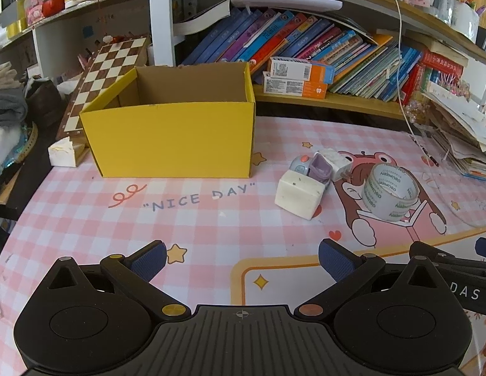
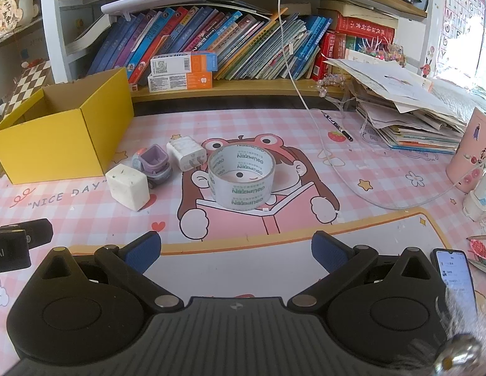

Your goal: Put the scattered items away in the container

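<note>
An open yellow cardboard box point(image 1: 170, 139) stands on the pink checked mat; it also shows at the left of the right wrist view point(image 2: 54, 144). Right of it lie a white block point(image 1: 299, 195) point(image 2: 128, 186), a purple toy car point(image 1: 316, 167) point(image 2: 155, 164), a white charger plug point(image 1: 335, 161) point(image 2: 186, 152) and a roll of clear tape point(image 1: 390, 192) point(image 2: 241, 177). My left gripper point(image 1: 243, 261) is open and empty, near the mat's front. My right gripper point(image 2: 236, 255) is open and empty, in front of the tape.
A bookshelf point(image 2: 211, 47) full of books runs along the back. A chessboard point(image 1: 101, 72) leans left of the box. A paper stack point(image 2: 409, 112), a white cable point(image 2: 324, 144), a pink cup point(image 2: 471, 156) and a phone point(image 2: 456, 275) lie at the right.
</note>
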Tool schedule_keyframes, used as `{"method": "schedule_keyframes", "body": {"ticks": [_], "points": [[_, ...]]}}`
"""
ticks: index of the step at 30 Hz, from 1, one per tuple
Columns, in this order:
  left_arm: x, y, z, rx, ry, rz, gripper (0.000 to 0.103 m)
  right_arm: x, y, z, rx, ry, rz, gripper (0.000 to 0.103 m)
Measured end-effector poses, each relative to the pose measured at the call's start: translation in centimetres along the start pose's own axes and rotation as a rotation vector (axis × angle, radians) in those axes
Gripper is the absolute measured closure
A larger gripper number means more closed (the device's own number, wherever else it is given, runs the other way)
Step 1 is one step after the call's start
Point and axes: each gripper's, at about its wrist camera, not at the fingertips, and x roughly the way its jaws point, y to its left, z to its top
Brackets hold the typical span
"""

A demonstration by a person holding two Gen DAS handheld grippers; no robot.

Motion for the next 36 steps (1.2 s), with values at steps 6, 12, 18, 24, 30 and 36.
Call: {"method": "schedule_keyframes", "body": {"ticks": [6,12,18,24,30,36], "points": [[0.3,0.1,-0.1,-0.004,0.012,-0.001,0.0,0.2,0.2,0.1,-0.001,0.002,0.0,0.0],[0.3,0.2,0.0,0.004,0.011,-0.003,0.0,0.4,0.4,0.1,-0.002,0.005,0.0,0.0],[0.3,0.5,0.1,0.003,0.018,0.0,0.0,0.4,0.7,0.2,0.003,0.004,0.004,0.0],[0.4,0.7,0.3,0.012,0.01,-0.003,0.0,0.4,1.0,0.4,0.014,0.01,0.023,0.0],[0.3,0.8,0.5,0.04,-0.009,-0.025,0.0,0.0,1.5,0.8,0.02,0.004,0.022,0.0],[0.5,1.6,0.8,0.023,-0.004,-0.056,0.0,-0.1,1.9,0.8,0.032,-0.005,0.001,0.0]]}}
